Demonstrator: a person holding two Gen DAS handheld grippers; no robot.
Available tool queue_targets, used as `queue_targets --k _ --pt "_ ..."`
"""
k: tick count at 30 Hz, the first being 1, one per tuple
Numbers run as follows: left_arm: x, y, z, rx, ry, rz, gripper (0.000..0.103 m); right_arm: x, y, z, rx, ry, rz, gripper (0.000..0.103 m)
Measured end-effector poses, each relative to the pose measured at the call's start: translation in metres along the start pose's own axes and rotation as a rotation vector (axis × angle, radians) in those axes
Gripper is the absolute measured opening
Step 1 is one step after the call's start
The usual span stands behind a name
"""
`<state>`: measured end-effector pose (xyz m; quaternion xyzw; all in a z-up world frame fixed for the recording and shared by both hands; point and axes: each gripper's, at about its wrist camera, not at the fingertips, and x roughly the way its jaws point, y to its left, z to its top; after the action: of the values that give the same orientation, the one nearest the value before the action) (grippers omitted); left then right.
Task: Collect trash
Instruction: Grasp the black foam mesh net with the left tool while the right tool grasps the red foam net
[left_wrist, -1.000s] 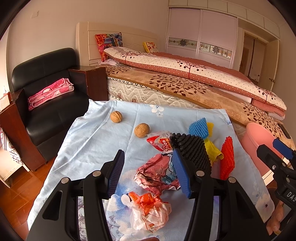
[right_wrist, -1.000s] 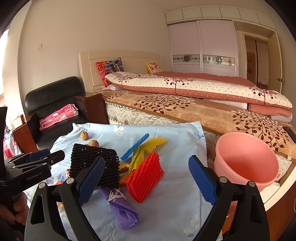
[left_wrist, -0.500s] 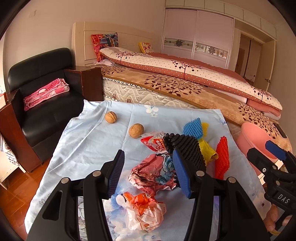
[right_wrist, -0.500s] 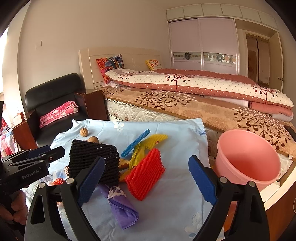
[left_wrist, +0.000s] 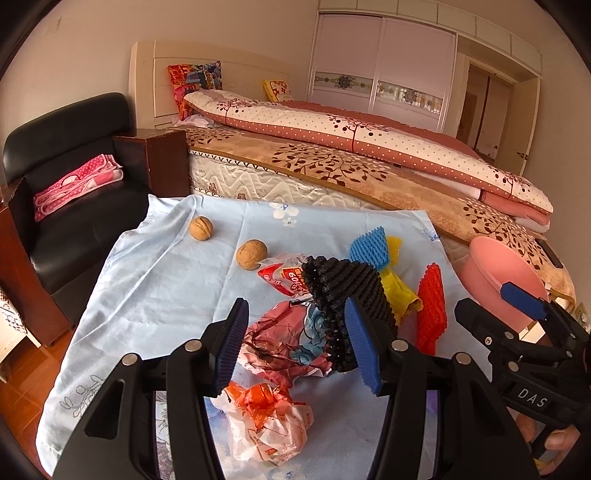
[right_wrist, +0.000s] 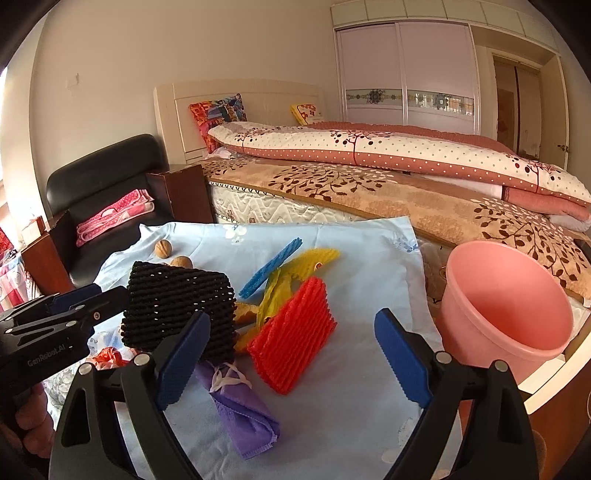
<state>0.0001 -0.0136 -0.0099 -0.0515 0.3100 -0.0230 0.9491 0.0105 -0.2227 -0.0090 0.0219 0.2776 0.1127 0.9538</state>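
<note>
The cloth (left_wrist: 155, 280) carries the trash, beside the pink bucket (right_wrist: 506, 306), whose lower part is cut off. My left gripper (left_wrist: 295, 347) is spread wide over the crumpled wrapper (left_wrist: 284, 343); the black net (left_wrist: 347, 295) hides behind its right finger. My right gripper (right_wrist: 291, 362) is also wide apart, holding nothing. The purple cloth (right_wrist: 240, 402) lies partly under its left finger.

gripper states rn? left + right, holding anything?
Left gripper: open, empty, over the crumpled pink wrapper.
Right gripper: open, empty, red foam net ahead between its fingers.
</note>
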Motion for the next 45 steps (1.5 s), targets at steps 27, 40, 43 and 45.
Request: queue_targets --k 27,40,43,45 --pt "0.021 -0.023 -0.011 0.087 0.012 -0.019 0.055 0.037 0.002 -0.011 0.033 0.143 -0.046 0.049" --pt "0.03 -0.022 -0.014 0.073 0.033 -0.033 0.032 0.043 -0.007 -0.016 0.059 0.177 -0.043 0.019" --pt "0.032 -0.02 -0.015 0.065 0.035 -0.036 0.022 0.041 -0.007 -0.017 0.057 0.172 -0.044 0.016" --pt "0.032 -0.019 -0.015 0.059 0.033 -0.041 0.018 0.039 -0.008 -0.017 0.06 0.167 -0.044 0.015"
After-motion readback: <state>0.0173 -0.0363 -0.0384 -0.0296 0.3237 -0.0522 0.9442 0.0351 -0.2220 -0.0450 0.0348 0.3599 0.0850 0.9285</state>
